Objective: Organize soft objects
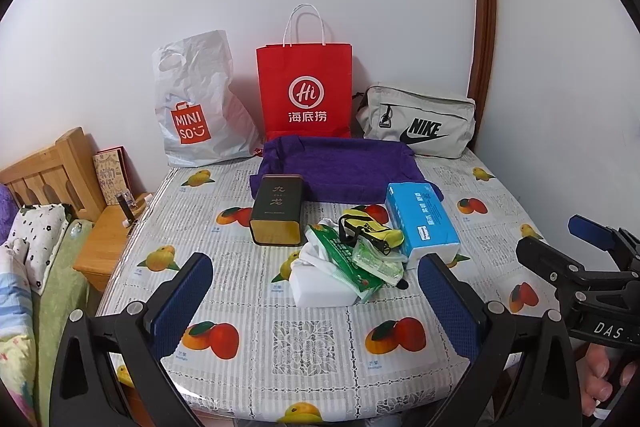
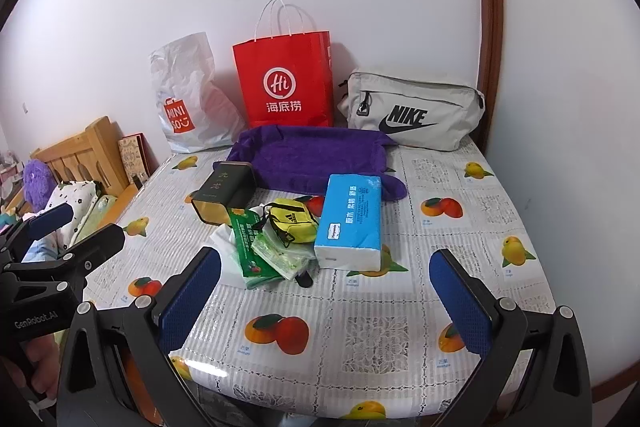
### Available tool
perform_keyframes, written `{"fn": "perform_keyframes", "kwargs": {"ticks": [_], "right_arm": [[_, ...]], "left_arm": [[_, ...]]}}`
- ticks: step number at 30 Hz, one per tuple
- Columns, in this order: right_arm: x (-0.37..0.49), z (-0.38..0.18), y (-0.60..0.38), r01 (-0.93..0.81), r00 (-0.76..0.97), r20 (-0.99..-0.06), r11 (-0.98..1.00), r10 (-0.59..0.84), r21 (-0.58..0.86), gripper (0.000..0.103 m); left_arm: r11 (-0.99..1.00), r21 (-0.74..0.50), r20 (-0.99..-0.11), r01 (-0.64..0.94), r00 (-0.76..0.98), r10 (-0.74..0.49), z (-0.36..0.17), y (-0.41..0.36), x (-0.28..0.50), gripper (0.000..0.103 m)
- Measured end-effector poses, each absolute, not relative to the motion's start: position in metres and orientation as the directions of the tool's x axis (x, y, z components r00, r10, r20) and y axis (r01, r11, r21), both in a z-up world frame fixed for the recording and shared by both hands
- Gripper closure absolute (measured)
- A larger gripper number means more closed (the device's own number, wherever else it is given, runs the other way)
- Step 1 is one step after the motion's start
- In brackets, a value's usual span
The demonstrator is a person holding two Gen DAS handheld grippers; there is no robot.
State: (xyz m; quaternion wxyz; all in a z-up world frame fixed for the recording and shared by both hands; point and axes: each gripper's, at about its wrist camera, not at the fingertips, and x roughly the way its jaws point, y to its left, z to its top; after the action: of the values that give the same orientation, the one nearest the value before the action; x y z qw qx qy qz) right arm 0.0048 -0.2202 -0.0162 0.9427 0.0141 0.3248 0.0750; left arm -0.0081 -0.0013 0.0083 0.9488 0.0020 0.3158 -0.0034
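Note:
On the fruit-print tablecloth lies a pile: a blue tissue pack [image 1: 422,223] [image 2: 352,221], a small yellow pouch [image 1: 374,229] [image 2: 294,221], green wet-wipe packs [image 1: 348,263] [image 2: 260,247], a white sponge block [image 1: 320,287] and a dark tea tin [image 1: 278,211] [image 2: 226,193]. Behind them spreads a purple towel [image 1: 340,167] [image 2: 316,155]. My left gripper [image 1: 316,307] hovers open near the table's front edge, short of the pile. My right gripper [image 2: 326,303] is open too, nothing between its fingers; it also shows at the right in the left wrist view [image 1: 560,243].
Against the wall stand a white Miniso bag [image 1: 196,107] [image 2: 188,95], a red paper bag [image 1: 306,93] [image 2: 286,83] and a grey Nike pouch [image 1: 418,121] [image 2: 412,117]. A wooden headboard [image 1: 44,171], nightstand [image 1: 106,239] and bedding lie left of the table.

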Motion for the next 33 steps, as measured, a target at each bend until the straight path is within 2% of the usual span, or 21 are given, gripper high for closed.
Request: {"fn": "perform_keyframes", "kwargs": {"ticks": [33], "right_arm": [[0.0044, -0.0142, -0.2181, -0.138, 0.779, -0.607, 0.987, 0.156, 0.075, 0.0]], "left_arm": [[1.0, -0.002, -0.593, 0.006, 0.805, -0.006, 0.0122, 0.0013, -0.0102, 0.0]]}}
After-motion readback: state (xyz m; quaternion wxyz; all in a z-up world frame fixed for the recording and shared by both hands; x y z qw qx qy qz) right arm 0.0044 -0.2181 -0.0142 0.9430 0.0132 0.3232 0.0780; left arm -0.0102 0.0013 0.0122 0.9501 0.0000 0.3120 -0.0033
